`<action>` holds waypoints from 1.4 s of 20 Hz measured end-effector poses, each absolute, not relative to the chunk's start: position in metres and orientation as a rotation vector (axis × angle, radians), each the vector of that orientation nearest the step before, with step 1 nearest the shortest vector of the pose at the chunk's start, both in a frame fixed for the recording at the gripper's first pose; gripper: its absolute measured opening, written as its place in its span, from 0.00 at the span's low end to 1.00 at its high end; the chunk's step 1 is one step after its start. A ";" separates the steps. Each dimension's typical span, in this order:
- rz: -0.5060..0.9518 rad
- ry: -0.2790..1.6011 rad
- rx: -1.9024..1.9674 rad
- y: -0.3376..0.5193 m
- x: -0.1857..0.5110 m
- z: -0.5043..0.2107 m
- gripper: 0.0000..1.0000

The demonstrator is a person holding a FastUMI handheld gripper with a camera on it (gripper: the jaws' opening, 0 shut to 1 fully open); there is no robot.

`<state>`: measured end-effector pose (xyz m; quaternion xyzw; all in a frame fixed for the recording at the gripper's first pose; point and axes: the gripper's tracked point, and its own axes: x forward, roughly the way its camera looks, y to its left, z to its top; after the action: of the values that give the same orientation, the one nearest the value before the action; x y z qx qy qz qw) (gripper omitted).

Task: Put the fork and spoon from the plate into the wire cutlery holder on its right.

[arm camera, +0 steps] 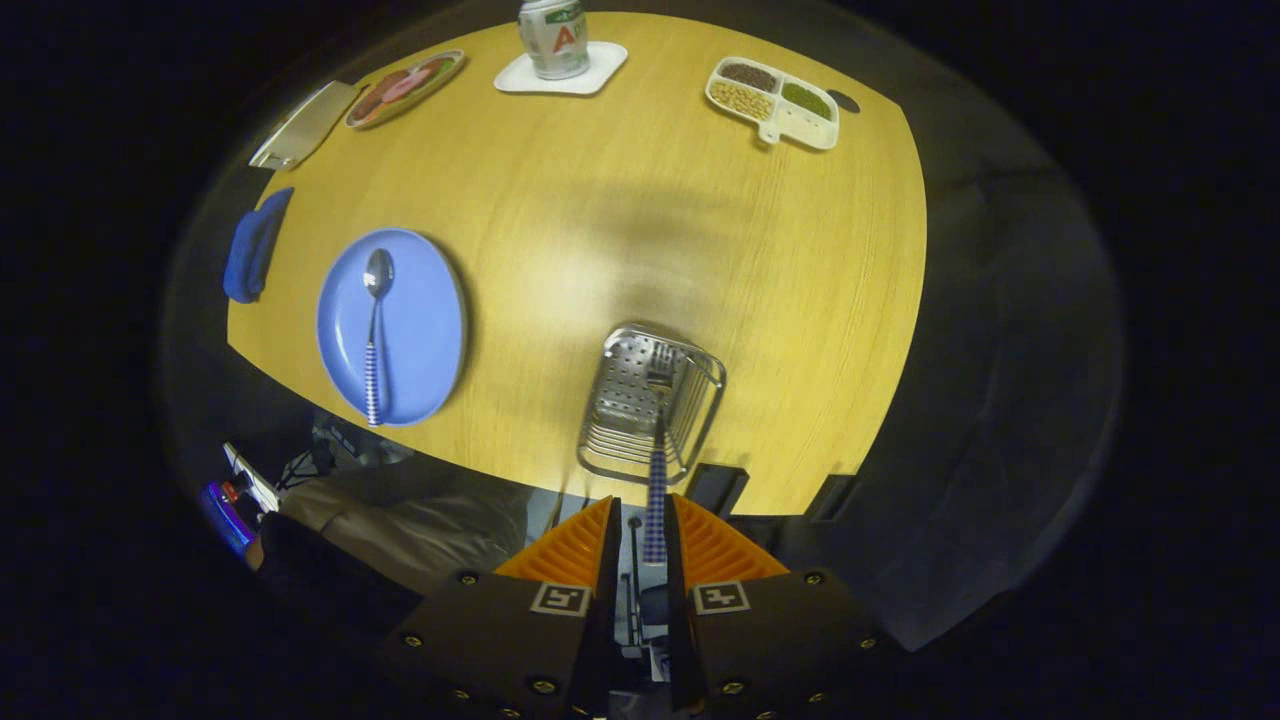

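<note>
Your tongs [640, 530] are clamped on the checked handle of the steel fork [656, 470], its long axis pointing straight ahead, tines over the wire cutlery holder [648, 405] just beyond the fingers. The checked-handled spoon [375, 335] lies lengthwise on the blue round plate [425, 330], left of the holder on the wooden bench [620, 220].

Large red letter "A" on the can [553, 37]; nothing else legible.
</note>
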<state>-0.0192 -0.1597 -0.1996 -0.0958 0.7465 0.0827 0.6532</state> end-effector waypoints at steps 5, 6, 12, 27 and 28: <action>0.299 1.615 -0.196 -0.084 -0.031 -0.194 0.23; 0.317 1.607 -0.199 -0.072 -0.032 -0.197 0.23; 0.393 1.584 -0.216 -0.014 -0.048 -0.217 0.23; 0.381 1.610 -0.081 0.069 -0.050 -0.293 0.23; 0.379 1.629 -0.063 0.072 -0.053 -0.298 0.23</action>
<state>-0.0525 0.0721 -0.2979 -0.0281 0.7228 0.1683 0.6696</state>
